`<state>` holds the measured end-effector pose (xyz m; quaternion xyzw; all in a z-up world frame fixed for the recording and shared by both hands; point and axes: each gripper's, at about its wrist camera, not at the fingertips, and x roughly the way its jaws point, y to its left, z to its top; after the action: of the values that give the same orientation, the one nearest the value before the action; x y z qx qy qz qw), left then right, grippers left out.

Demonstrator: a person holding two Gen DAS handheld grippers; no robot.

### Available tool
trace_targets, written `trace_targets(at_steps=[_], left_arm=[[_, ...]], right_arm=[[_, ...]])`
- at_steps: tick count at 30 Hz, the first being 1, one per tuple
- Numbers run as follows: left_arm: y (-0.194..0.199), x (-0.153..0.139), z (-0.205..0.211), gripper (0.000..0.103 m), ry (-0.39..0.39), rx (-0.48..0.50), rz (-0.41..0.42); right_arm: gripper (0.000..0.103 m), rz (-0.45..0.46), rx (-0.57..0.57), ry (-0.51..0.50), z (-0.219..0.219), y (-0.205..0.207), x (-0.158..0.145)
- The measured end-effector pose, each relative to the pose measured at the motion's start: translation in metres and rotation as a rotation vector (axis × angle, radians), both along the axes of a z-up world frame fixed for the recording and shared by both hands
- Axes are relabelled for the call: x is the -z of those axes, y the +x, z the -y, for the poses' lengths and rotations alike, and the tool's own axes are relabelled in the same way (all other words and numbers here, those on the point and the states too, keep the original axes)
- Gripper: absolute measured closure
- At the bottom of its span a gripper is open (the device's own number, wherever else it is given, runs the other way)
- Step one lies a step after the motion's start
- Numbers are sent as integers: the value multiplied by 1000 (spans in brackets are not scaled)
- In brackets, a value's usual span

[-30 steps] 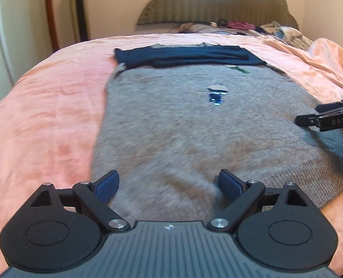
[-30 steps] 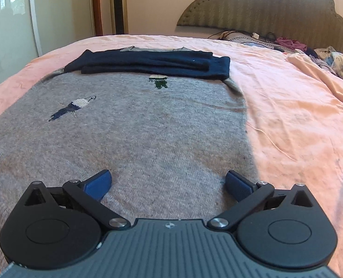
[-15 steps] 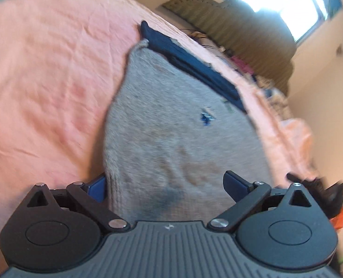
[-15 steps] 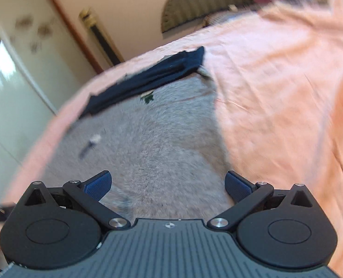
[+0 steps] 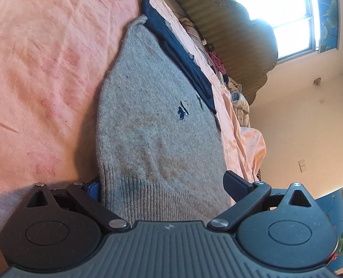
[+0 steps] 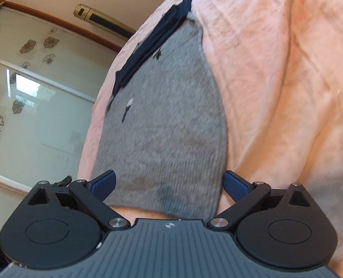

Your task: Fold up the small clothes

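Observation:
A grey knit sweater (image 5: pixel 157 125) lies flat on the pink bedspread (image 5: pixel 37 74), with navy sleeves (image 5: pixel 183 58) folded across its far end. My left gripper (image 5: pixel 164 185) is open and rolled sideways, its jaws straddling the ribbed hem at the sweater's left corner; the left finger (image 5: pixel 92 187) is partly behind the hem. In the right wrist view the same sweater (image 6: pixel 169 127) fills the middle, its navy sleeves (image 6: pixel 153 44) at the far end. My right gripper (image 6: pixel 169 183) is open and rolled the other way, jaws either side of the hem's right corner.
A padded headboard (image 5: pixel 229 30) with loose clothes in front of it stands beyond the sweater, under a bright window (image 5: pixel 289 7). A glass wardrobe door (image 6: pixel 32 106) with flower prints stands to the left of the bed. The pink bedspread (image 6: pixel 287 92) spreads to the right.
Both grippers have dropped to the sweater's hem and rolled sideways, left one way and right the other. The hem now sits between each pair of open jaws.

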<state>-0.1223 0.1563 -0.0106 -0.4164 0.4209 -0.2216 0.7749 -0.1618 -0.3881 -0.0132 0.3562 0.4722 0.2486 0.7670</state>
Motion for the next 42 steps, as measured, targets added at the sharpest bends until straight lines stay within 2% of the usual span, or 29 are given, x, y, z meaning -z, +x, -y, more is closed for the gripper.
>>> trace_targets(at_steps=[2,6,8,11,13,17,22,27,35,37,40,42], left_arm=[[1,1,-2,2,-15,5,-3],[1,5,-16,2,-77,-9,-30],[1,4,-23,2,-79,-31,-30],[10,4,-30,2,-84,-62,-33],[19,5,-28,2,-79,-58,-31],[30,5,-22,2,-67,-23,-25],[10,10,-30,2,-139,9,-19],[9,14,-37,2,-210,-2,-32],[11,12,-32,2,-191,32,-61],[10,10,-27,2,-153,44,-66],[11,4,-12,2,-56,102,-84],[12,4,-3,2,-39,136,-91]], right_arm=[[21,-14,-7,7,-2,3,3],[30,-37,46,36,9,10,4],[30,-18,110,34,20,13,1],[24,-24,162,87,31,32,7],[22,-27,149,97,29,50,11],[6,-16,95,119,16,70,11],[17,-67,-130,98,-9,43,10],[18,-73,-106,136,-4,30,10],[17,-75,-117,126,-6,34,9],[17,-75,-111,121,-7,34,10],[14,-75,-108,111,-10,34,8],[13,-70,-112,102,-13,35,7]])
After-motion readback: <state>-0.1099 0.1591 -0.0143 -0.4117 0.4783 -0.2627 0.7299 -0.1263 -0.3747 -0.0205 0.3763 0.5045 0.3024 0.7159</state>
